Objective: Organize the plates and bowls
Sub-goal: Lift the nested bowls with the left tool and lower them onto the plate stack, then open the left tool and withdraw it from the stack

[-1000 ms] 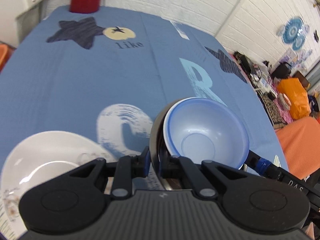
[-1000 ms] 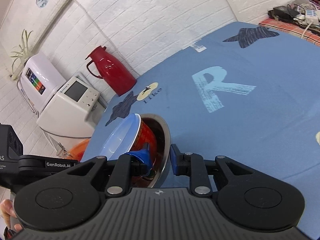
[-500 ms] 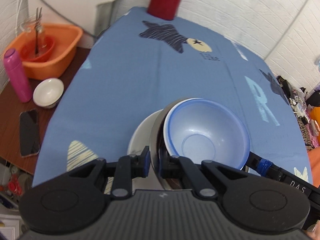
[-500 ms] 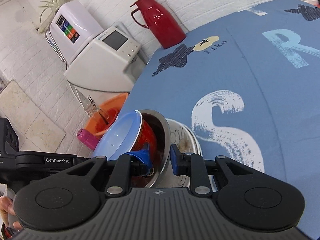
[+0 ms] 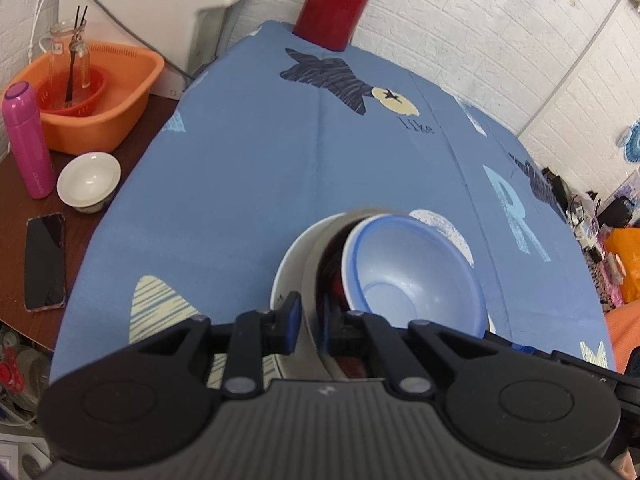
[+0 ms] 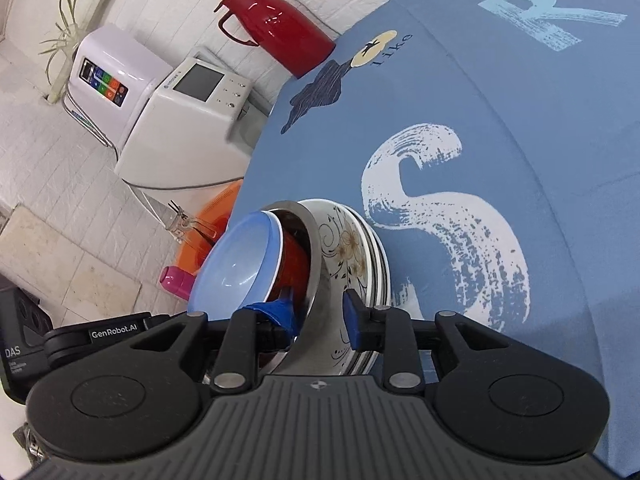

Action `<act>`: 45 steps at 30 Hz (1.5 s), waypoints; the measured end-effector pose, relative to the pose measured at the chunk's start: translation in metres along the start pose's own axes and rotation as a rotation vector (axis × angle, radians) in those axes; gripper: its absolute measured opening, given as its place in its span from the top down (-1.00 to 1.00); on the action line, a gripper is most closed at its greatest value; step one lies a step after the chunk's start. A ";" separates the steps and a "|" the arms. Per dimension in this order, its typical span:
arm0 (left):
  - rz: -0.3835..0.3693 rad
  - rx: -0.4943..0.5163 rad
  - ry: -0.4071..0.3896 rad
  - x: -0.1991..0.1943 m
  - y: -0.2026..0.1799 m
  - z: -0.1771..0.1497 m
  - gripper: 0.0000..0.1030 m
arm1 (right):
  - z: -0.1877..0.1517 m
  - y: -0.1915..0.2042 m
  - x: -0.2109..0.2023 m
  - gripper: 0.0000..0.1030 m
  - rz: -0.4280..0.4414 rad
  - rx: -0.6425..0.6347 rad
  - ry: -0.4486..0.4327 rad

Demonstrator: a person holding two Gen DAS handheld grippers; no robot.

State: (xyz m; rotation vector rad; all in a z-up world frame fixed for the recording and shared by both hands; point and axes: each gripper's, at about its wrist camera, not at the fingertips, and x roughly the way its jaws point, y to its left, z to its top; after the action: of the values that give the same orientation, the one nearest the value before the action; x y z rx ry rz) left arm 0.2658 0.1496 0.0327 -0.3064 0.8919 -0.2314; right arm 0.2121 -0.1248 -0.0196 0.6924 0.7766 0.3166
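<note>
Nested bowls (image 6: 256, 256) sit over the floral plate (image 6: 352, 256); the left gripper (image 5: 310, 320) and right gripper (image 6: 320, 316) (each spread) straddle opposite rims.

Blue tablecloth (image 5: 280, 168) lies open ahead — only red thermos (image 5: 340, 0) at the far edge.

You had a nested stack: a pale blue bowl (image 5: 416, 276) sat tilted inside a red bowl (image 6: 294, 264), which sat inside a steel bowl (image 6: 316, 280). That stack rested on floral white plates (image 6: 352, 256), stacked on the blue tablecloth (image 5: 248, 184) near its edge.
</note>
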 end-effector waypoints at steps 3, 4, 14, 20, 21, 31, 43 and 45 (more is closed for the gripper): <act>-0.002 -0.015 -0.045 -0.008 0.002 0.000 0.27 | 0.000 0.003 -0.017 0.77 -0.031 -0.043 -0.066; 0.033 -0.016 -0.077 -0.013 0.001 0.000 0.05 | 0.000 0.004 -0.023 0.76 -0.058 -0.055 -0.095; 0.090 0.083 -0.236 -0.052 -0.047 -0.025 -0.13 | -0.010 -0.013 -0.052 0.72 -0.183 -0.087 -0.183; 0.049 0.156 -0.268 -0.063 -0.097 -0.060 -0.18 | -0.024 -0.031 -0.074 0.67 -0.283 -0.025 -0.228; 0.042 0.167 -0.270 -0.064 -0.104 -0.066 -0.18 | -0.027 -0.035 -0.079 0.67 -0.301 -0.006 -0.245; 0.041 0.277 -0.286 -0.064 -0.157 -0.135 -0.21 | -0.060 -0.075 -0.126 0.56 -0.358 0.059 -0.360; 0.043 0.325 -0.241 -0.067 -0.165 -0.205 -0.21 | -0.104 -0.075 -0.150 0.52 -0.320 0.000 -0.326; 0.052 0.331 -0.247 -0.072 -0.165 -0.217 -0.21 | -0.113 -0.068 -0.160 0.52 -0.349 -0.037 -0.349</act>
State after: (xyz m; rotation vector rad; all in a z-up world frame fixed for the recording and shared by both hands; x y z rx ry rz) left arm 0.0387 -0.0164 0.0160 -0.0025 0.6037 -0.2825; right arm 0.0216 -0.2039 -0.0380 0.5453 0.5424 -0.1070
